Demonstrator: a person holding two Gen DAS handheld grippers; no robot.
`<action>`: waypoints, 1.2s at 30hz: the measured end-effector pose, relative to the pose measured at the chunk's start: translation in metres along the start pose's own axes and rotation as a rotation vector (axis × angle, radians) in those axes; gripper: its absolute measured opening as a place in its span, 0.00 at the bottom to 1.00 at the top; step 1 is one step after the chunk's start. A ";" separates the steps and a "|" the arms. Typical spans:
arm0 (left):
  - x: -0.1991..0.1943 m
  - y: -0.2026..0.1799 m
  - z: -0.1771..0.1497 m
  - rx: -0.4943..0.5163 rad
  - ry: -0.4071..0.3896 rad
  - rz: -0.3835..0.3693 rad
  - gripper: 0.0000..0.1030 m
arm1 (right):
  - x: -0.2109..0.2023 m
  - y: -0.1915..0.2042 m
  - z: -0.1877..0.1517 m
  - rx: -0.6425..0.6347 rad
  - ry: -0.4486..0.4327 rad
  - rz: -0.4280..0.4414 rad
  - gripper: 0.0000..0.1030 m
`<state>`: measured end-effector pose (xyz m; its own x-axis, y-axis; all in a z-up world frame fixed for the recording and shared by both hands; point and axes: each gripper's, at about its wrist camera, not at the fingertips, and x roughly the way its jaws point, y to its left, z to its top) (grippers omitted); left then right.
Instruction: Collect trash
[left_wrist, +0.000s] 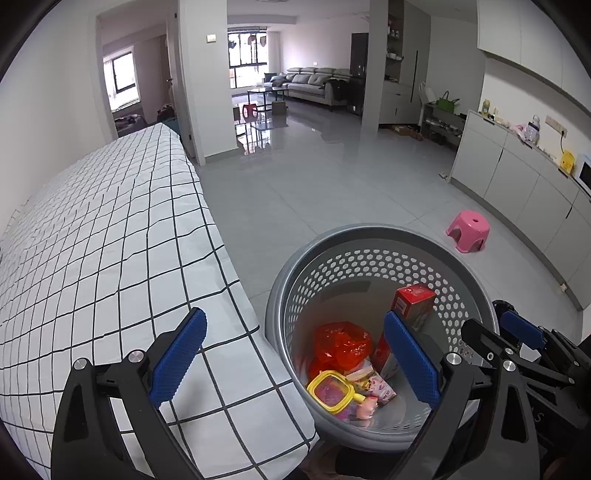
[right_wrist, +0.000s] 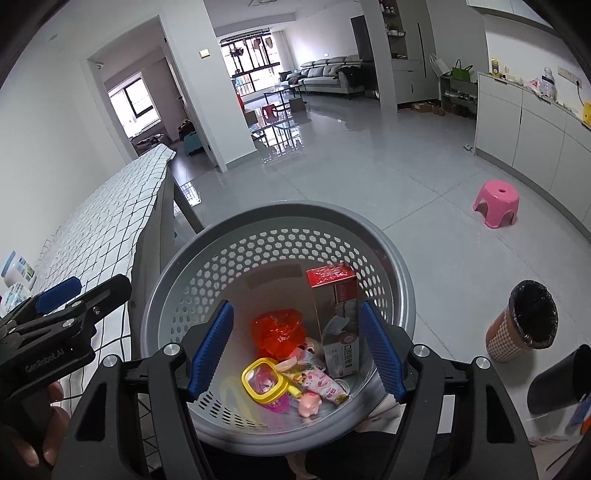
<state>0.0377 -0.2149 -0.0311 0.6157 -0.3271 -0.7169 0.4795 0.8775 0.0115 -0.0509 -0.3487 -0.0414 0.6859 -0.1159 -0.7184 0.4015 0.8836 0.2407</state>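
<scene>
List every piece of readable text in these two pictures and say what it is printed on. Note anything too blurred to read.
"GenRobot.AI": on the body of the left gripper, right wrist view.
Red and white carton in the grey basket: printed characters, too blurred to read.
Pink snack wrapper: print too small to read.

Both fisheye views are taken from above, angled down and forward along the blue-padded fingers. The left wrist view sits over the edge of the checked white tablecloth (left_wrist: 110, 258); the right wrist view hangs closer above the perforated grey plastic basket (right_wrist: 207, 258). The basket, pink plastic stool (right_wrist: 496, 203) and grey tiled floor (right_wrist: 369, 177) are shared.
</scene>
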 end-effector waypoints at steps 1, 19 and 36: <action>0.000 0.000 -0.001 -0.001 0.000 0.001 0.92 | -0.001 0.000 0.000 0.000 -0.001 0.000 0.67; -0.010 0.010 -0.011 -0.016 -0.004 0.025 0.94 | -0.015 0.013 -0.009 -0.025 -0.023 -0.011 0.68; -0.027 0.011 -0.013 -0.017 -0.048 0.075 0.94 | -0.023 0.020 -0.010 -0.041 -0.035 -0.011 0.68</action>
<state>0.0185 -0.1922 -0.0204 0.6791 -0.2758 -0.6803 0.4202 0.9059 0.0521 -0.0649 -0.3238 -0.0270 0.7030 -0.1407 -0.6972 0.3840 0.9002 0.2055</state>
